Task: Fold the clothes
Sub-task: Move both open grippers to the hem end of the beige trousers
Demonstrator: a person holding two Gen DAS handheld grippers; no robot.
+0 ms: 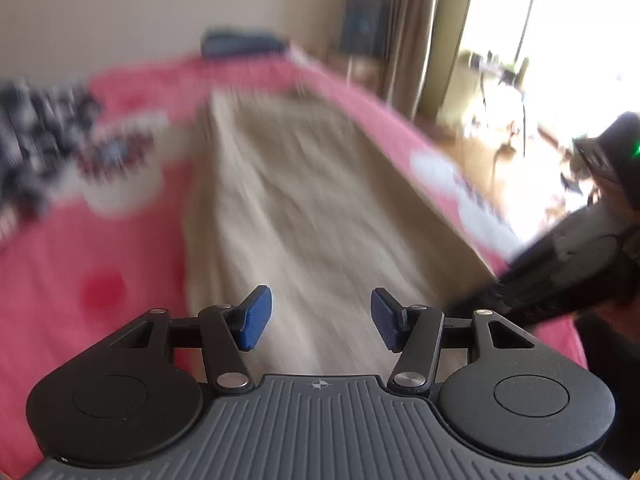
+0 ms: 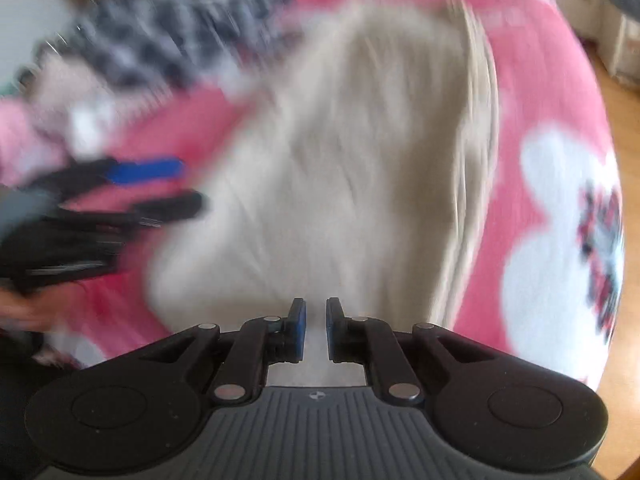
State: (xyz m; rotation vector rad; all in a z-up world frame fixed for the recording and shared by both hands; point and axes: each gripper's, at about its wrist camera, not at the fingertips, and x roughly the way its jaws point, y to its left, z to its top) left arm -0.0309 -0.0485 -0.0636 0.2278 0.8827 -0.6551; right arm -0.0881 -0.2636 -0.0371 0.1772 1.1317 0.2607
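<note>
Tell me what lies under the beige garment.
The long beige fabric garment lies on a pink patterned bedcover, which shows around it. Whatever is directly beneath is covered.

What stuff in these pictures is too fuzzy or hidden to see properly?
- Beige garment: motion blur in both views hides its type, seams and fold edges.
- Black-and-white clothes: blurred in both views and cut off by the left wrist view's edge; the pieces cannot be counted.
- Right gripper: jaws nearly closed; whether they pinch cloth is unclear.
- Dark item at the bed's far end: too blurred to name.
</note>
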